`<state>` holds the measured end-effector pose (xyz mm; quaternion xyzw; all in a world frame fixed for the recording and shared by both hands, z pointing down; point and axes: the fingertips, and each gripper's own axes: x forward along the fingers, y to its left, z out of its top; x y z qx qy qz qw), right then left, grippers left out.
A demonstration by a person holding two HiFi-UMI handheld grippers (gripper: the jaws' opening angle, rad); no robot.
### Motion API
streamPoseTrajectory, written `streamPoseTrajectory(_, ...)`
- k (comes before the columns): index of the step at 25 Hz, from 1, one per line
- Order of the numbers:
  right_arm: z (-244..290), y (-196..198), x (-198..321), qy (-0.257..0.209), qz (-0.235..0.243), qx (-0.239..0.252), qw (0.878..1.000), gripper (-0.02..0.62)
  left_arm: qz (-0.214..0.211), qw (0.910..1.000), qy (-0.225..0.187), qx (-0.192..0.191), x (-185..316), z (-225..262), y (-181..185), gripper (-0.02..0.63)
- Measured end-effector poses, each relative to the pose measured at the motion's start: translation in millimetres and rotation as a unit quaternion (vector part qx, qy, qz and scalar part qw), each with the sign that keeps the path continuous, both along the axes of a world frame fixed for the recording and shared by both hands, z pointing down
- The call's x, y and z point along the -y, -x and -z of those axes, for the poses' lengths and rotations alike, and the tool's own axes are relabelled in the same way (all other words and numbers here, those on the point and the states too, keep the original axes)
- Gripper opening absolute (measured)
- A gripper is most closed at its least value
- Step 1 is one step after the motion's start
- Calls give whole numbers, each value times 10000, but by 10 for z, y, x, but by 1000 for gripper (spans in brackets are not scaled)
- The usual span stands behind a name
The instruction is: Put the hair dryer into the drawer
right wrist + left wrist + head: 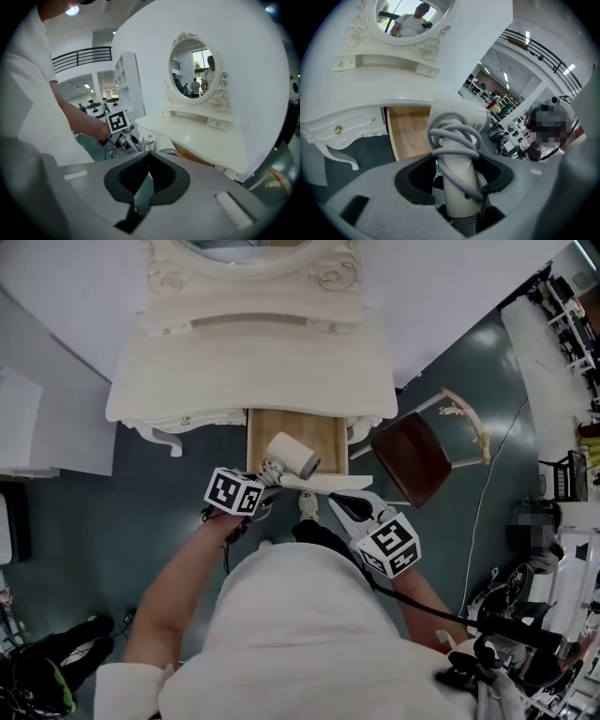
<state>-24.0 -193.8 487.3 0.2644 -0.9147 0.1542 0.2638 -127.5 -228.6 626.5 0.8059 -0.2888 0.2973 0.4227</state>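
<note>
Gripping the hair dryer by its cord-wrapped handle, the left gripper holds it just over the open drawer; right gripper alongside, jaws together.

Mirror cut off by top edge; drawer rear hidden under dresser.

Drawer open, bare wood showing right of the dryer, which hangs over its front left. Tabletop overhangs the drawer's back. Chair close at right; open floor at left.
</note>
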Motion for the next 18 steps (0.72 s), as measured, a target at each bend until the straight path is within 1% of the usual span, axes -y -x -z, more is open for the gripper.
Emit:
streamPoseTrajectory(2,-4,-158,201,61,-76,28,9999,-3,-134,9997,120,140,183,-112,-101,245)
streamPoseTrajectory(7,-82,-494,484,193,-272,26,9994,-3,-453,9972,351,483,485,-446,-244,245)
streamPoseTrajectory(13,-185,-910,806,411,-515,37,9978,-3,-864,9903,616,894,816,-774,-478,245)
streamPoseTrajectory(18,-257,-1182,941,526,-600,-23,9968,-3,-931,9866,694,1143,1015,-1011,-621,245)
